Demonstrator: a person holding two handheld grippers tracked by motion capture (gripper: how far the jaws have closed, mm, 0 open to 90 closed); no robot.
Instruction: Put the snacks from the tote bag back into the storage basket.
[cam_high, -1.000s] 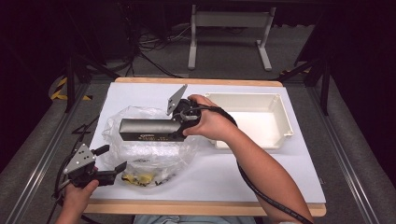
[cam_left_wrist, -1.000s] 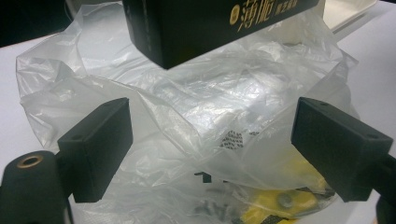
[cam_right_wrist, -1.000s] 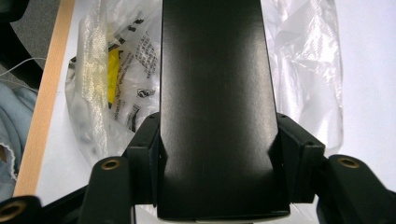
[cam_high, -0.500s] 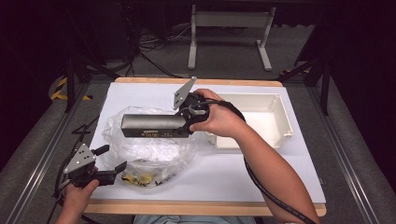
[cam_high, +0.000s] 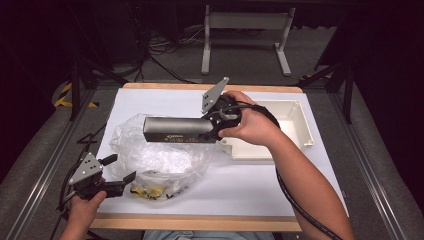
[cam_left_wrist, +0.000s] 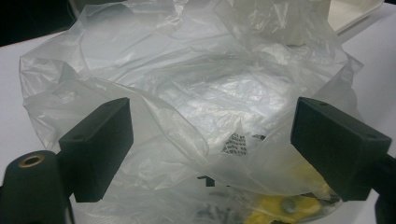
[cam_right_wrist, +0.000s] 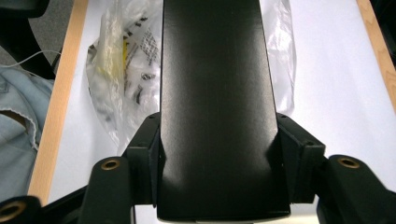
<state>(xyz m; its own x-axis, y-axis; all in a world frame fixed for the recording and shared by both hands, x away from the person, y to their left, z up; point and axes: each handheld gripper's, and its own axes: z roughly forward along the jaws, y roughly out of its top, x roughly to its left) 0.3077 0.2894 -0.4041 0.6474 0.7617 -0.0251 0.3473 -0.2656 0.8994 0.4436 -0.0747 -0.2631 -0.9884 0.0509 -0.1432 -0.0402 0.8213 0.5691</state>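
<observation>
A long dark box (cam_high: 179, 129) is held level above the worktop (cam_high: 260, 185) — clamped at its right end by the right claw (cam_high: 216, 126), jaws pressed on both long sides, as seen in the right gripper view (cam_right_wrist: 215, 107). The box hangs over the upper edge of a clear plastic bag (cam_high: 160, 162), at about 10 o'clock from worktop centre. A white tray (cam_high: 299, 125) sits at 2 o'clock, just beside the right hand (cam_high: 250, 125).

Box is judged rigid, smooth-faced, probably cardboard or thin shell; weight cannot be told, though an end grip on a long box gives leverage, so sag or twist in the pads is a risk. Faces look slick — slip is possible if tilted. A hold nearer mid-length would be steadier; the long flat sides are the surfaces to be pinched, not the printed front.

The bag is soft, crinkly, very light, slippery film; yellow-and-black contents (cam_high: 150, 191) lie at its near end. It is best pinched at a gathered fold near the rim.

The left claw (cam_high: 121, 170) is at 8 o'clock, jaws spread wide at the bag's near-left edge, film between them (cam_left_wrist: 205, 121) but not pressed — nothing is gripped.
</observation>
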